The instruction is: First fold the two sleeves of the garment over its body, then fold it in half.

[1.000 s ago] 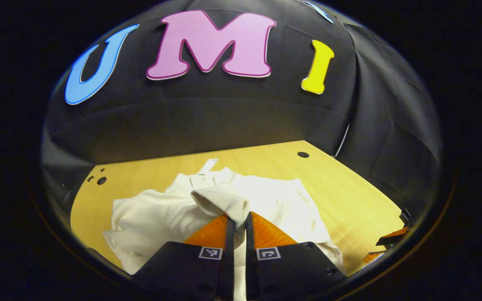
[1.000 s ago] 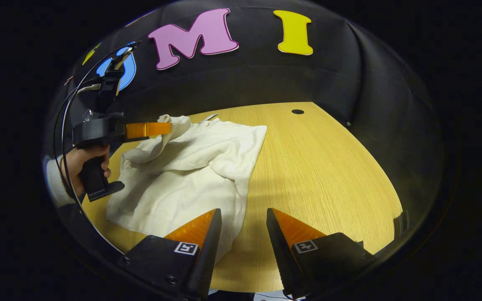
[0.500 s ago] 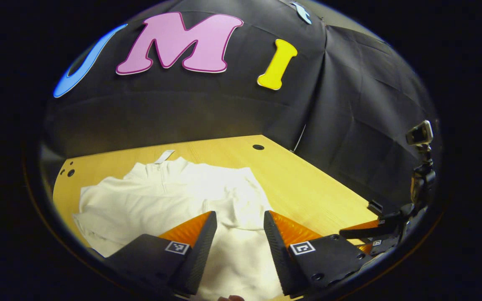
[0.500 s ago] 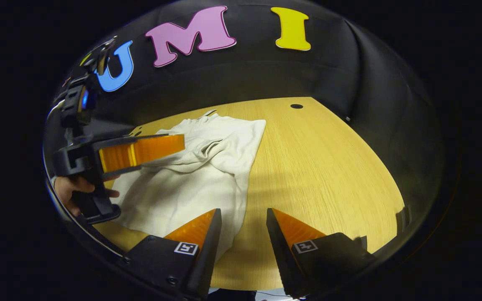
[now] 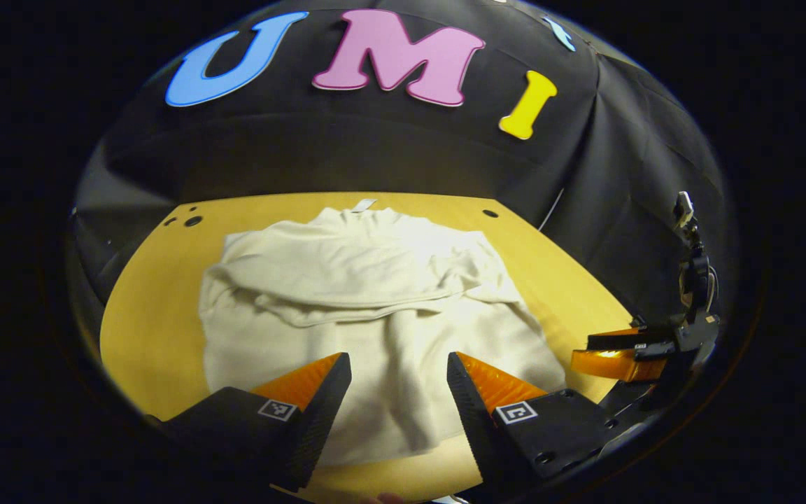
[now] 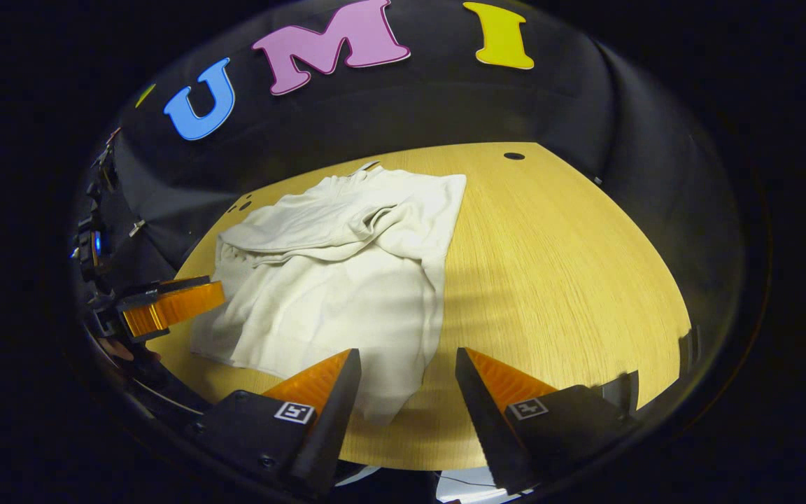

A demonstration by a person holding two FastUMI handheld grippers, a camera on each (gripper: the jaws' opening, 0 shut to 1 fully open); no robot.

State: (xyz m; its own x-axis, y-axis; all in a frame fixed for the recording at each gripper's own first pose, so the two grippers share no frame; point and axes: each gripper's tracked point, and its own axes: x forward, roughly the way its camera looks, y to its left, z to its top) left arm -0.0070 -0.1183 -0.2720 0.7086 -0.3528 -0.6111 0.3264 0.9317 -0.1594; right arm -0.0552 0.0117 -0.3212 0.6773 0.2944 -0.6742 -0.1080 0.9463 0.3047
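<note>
On the pale wooden surface (image 5: 158, 336), the cream-white knitted garment (image 5: 368, 308) lies spread toward twelve o'clock in the left gripper view, collar at the far end and hem nearest the camera. Both sleeves appear to be laid across its chest, the top one forming a loose band from nine to three o'clock. The left claw (image 5: 397, 381) hangs above the hem with its fingers apart, gripping nothing. In the right gripper view the right claw (image 6: 406, 378) is likewise apart and empty, hovering over the garment's (image 6: 347, 280) near right corner, which sags toward six o'clock.

The halving fold looks to be what remains. The risk is the sleeve band: it sits rumpled rather than flat, so lifting the hem unevenly, or pinching only the top layer, could drag a sleeve back out. The drooping corner could also leave the fold skewed if each claw grips at a different depth.
</note>
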